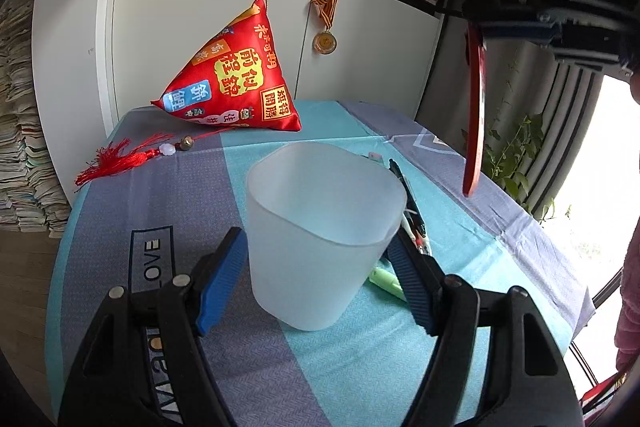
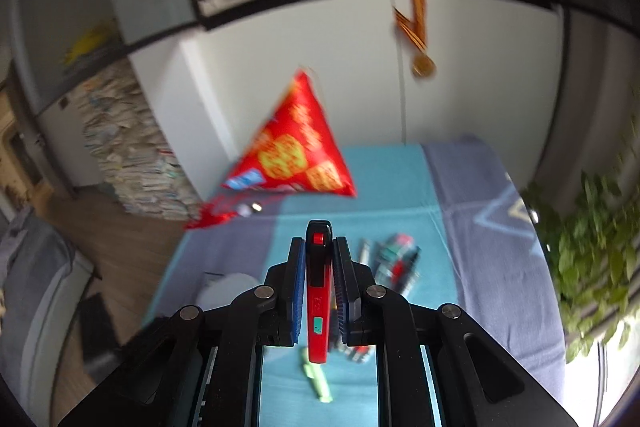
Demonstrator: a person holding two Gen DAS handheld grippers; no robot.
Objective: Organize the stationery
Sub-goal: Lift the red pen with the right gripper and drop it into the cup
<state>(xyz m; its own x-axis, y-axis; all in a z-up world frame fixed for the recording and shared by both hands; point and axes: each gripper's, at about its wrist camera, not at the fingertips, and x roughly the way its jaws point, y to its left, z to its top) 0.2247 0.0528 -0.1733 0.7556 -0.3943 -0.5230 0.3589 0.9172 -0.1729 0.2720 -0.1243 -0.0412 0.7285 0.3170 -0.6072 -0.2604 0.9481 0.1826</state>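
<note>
Cup (image 1: 320, 227) mouth unobstructed from above; pens (image 1: 412, 211) crowd right flank; red pouch (image 1: 236, 79) blocks behind.

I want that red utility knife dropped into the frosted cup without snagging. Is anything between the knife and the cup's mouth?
Nothing visible. The red utility knife, clamped in the right gripper, hangs up and right of the frosted cup, whose mouth is open and looks empty. The pens lie lower, beside it.
</note>
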